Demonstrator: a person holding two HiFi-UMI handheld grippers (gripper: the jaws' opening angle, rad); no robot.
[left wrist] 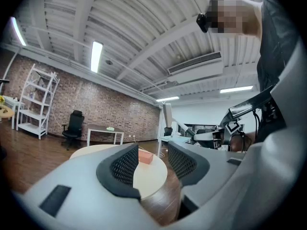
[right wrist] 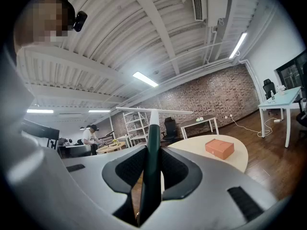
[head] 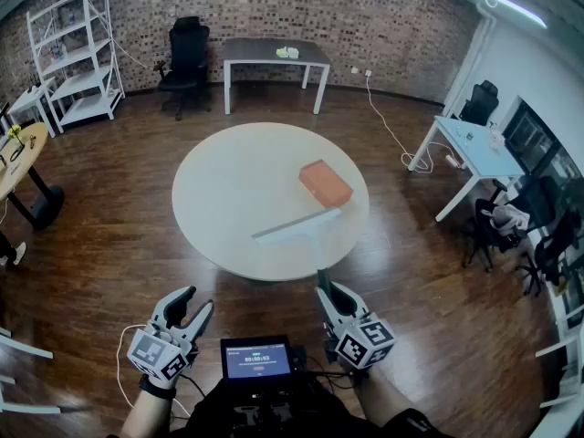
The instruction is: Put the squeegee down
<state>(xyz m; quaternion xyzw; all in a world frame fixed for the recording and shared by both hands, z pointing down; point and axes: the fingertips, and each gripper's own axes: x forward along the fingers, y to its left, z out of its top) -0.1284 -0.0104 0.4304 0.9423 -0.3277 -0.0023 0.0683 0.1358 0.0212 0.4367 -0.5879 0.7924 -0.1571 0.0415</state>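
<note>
Currently my right tongs [head: 330,292] clamp the squeegee [head: 297,226] by its handle, not yet set down; left tongs [head: 197,301] stand wide, empty. Next, I judge: lower onto desk [head: 228,181], release.

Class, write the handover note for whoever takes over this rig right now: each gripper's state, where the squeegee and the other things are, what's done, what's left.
Left gripper: open, empty, held low on the near side of the table.
Right gripper: shut on the squeegee, gripping its dark handle.
Squeegee: blade raised over the near edge of the round table, close to the orange box; not lying down.
Done: squeegee is in hand; not yet set down.
Left: lower it onto bare tabletop, probably clear of the box, then open the right jaws.
</note>
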